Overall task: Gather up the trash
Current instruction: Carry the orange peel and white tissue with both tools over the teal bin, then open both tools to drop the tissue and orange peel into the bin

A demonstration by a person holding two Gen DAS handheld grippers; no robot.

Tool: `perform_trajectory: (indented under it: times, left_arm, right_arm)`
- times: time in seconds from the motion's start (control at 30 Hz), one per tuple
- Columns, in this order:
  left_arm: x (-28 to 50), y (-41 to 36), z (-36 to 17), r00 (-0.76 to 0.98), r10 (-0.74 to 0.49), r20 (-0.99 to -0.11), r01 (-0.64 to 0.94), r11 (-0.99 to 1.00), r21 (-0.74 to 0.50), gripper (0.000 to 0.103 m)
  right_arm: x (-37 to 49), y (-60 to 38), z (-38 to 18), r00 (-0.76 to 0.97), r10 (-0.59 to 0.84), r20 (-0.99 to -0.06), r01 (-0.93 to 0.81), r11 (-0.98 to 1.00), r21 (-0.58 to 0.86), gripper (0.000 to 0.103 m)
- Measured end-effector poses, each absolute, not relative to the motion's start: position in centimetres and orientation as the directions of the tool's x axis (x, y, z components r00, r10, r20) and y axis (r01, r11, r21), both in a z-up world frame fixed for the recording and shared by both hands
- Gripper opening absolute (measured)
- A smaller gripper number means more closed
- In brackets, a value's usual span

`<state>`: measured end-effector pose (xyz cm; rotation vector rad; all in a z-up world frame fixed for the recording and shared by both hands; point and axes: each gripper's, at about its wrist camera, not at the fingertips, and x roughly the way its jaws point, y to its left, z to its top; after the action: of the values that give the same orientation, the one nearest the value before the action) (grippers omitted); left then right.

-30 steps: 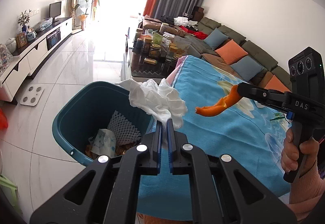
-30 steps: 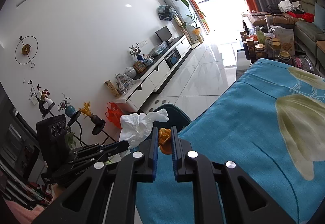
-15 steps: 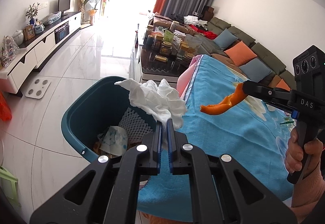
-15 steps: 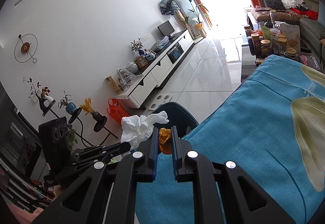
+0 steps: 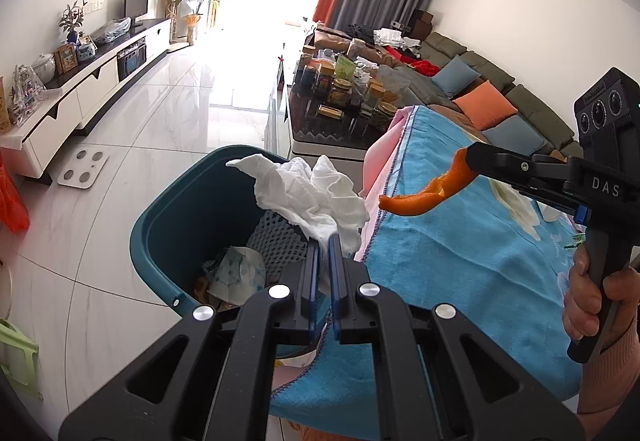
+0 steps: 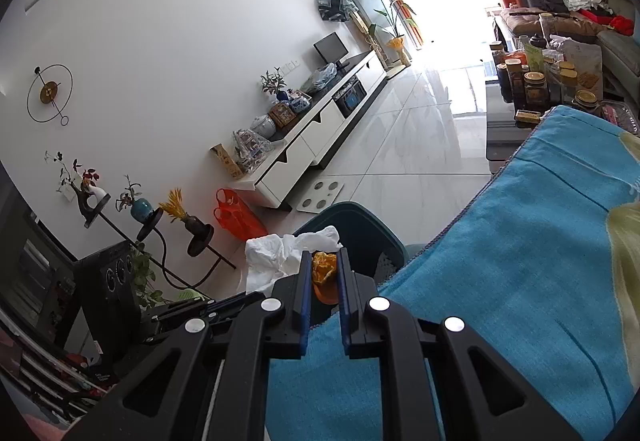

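Basically one teal bin (image 5: 160, 225) on the floor beside the blue-covered bench (image 5: 460, 261). One crumpled tissue (image 5: 312, 197), pinched in the nearly closed left gripper (image 5: 324, 241), hangs over the bin mouth. One orange peel (image 5: 424, 193), clamped in the right gripper (image 6: 322, 261), sits above the bench edge; letting go there likely misses the bin. Tissue could drape on the rim.

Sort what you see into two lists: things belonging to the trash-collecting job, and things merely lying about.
Job: crumpled tissue in left gripper; orange peel in right gripper; teal bin.

Lying about: jars, cushions, floor scale, blue cloth.
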<state>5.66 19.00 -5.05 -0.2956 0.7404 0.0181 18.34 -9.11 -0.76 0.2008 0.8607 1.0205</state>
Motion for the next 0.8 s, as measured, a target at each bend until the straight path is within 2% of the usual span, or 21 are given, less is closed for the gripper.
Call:
perform_trajectory:
  times: [0.8]
  left_arm:
    - [7.1, 21.2, -7.0, 0.708, -0.061, -0.704, -0.185, 0.946, -0.267, 0.006]
  right_arm:
    - [19.7, -3.7, -3.2, 0.184, 0.771, -0.610, -0.659, 0.557, 0.505, 0.011]
